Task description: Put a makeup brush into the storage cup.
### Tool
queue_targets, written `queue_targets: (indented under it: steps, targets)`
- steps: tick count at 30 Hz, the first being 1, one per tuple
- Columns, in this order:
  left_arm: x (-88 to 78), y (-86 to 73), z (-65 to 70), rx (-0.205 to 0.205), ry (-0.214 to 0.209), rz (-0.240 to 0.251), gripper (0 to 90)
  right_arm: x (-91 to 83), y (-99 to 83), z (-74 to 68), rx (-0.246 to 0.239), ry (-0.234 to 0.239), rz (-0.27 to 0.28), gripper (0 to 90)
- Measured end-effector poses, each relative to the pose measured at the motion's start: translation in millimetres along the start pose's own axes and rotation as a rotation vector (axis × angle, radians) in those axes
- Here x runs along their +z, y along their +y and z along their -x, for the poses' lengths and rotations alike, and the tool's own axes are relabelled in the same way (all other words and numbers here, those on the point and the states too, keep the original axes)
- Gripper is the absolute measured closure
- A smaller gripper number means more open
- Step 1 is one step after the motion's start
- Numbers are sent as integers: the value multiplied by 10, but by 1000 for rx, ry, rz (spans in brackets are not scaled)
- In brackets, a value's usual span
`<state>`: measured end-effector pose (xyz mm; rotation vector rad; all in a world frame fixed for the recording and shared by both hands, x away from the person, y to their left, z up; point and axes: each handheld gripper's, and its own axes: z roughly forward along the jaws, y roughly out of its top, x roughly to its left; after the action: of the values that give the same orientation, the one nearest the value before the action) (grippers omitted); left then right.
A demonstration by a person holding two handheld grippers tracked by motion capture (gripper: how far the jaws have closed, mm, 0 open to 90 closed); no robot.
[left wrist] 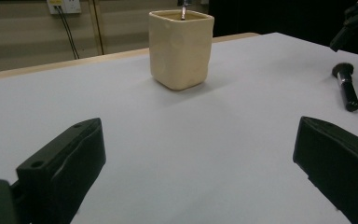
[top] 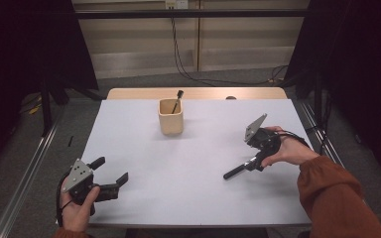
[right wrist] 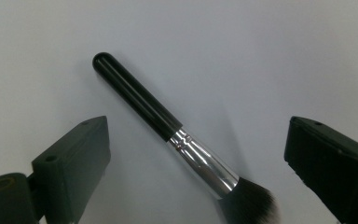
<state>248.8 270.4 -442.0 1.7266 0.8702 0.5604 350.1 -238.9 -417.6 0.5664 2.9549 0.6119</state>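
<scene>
Left gripper (top: 113, 173): matte black, blocky jaws are standing wide apart over the near left corner of the desk, gripping nothing; a grey three-cornered plate is sitting on top, and a hand (top: 74, 206) is holding it from below.
Right gripper (right wrist: 196, 158): thick black jaws with small round holes are hanging spread apart on either side of the brush, touching neither end of it; in the high view it is hovering near the right edge, held by a hand (top: 290, 148) in a rust-coloured sleeve (top: 335, 198).
Brush (right wrist: 168, 128): lying flat on the desk toward its right edge, between the open right jaws; a glossy black round handle with a domed tip is leading into a shiny silver collar and then soft, dark, fluffy bristles.
Cup (left wrist: 181, 46): cream, squarish with rounded corners and a smooth, slightly dented wall, standing upright near the middle of the far edge.
Second brush (top: 177, 101): thin and dark, leaning inside the cup.
Desk (top: 188, 173): flat, pale grey, matte top with a wooden strip along the far edge.
</scene>
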Motion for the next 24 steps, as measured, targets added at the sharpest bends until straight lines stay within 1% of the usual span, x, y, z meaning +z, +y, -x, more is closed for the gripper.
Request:
queue_targets:
  steps: [1, 3, 6, 7, 9, 10, 11, 13, 14, 15, 16, 18, 19, 21, 22, 24]
  targets:
    - [0, 0, 2, 0, 2, 0, 24, 7, 9, 3, -5, 0, -23, 75]
    - [-1, -1, 3, 3, 3, 0, 24, 33, 21, 26, -34, 0, -51, 91]
    - [-2, -2, 1, 3, 4, 0, 24, 69, 39, 42, -36, 6, -83, 130]
    - [-5, -1, 0, 6, 3, 0, 24, 89, 45, 53, -38, 6, -81, 139]
    - [-5, -2, 0, 7, 2, 0, 24, 133, 40, 72, -54, 6, -102, 149]
    - [-5, -2, 0, 6, 2, 0, 24, 154, 42, 70, -43, 5, -112, 150]
    - [-4, -3, -1, 6, 2, -1, 24, 177, 37, 80, -54, 5, -119, 152]
    - [-3, -3, 0, 4, 3, 0, 24, 203, 43, 79, -46, 20, -128, 184]
    - [-3, -3, -3, 10, 3, -3, 24, 216, 42, 77, -58, 17, -131, 182]
    - [-2, -3, -3, 11, 3, -3, 24, 230, 43, 76, -64, 4, -132, 180]
    - [-2, -4, -4, 11, 1, -4, 24, 248, 38, 80, -76, 9, -135, 182]
    - [0, -5, -1, 10, 0, -4, 24, 280, 36, 56, -78, 5, -159, 167]
    - [-1, -4, 0, 10, 1, -2, 24, 298, 35, 54, -90, 5, -168, 164]
    - [-1, -3, -1, 10, 2, -3, 24, 319, 34, 45, -99, 3, -179, 179]
    - [-1, -3, -1, 10, 2, -3, 24, 330, 37, 59, -116, 0, -177, 194]
    - [0, -3, 1, 10, 1, -2, 24, 343, 37, 60, -110, 2, -183, 231]
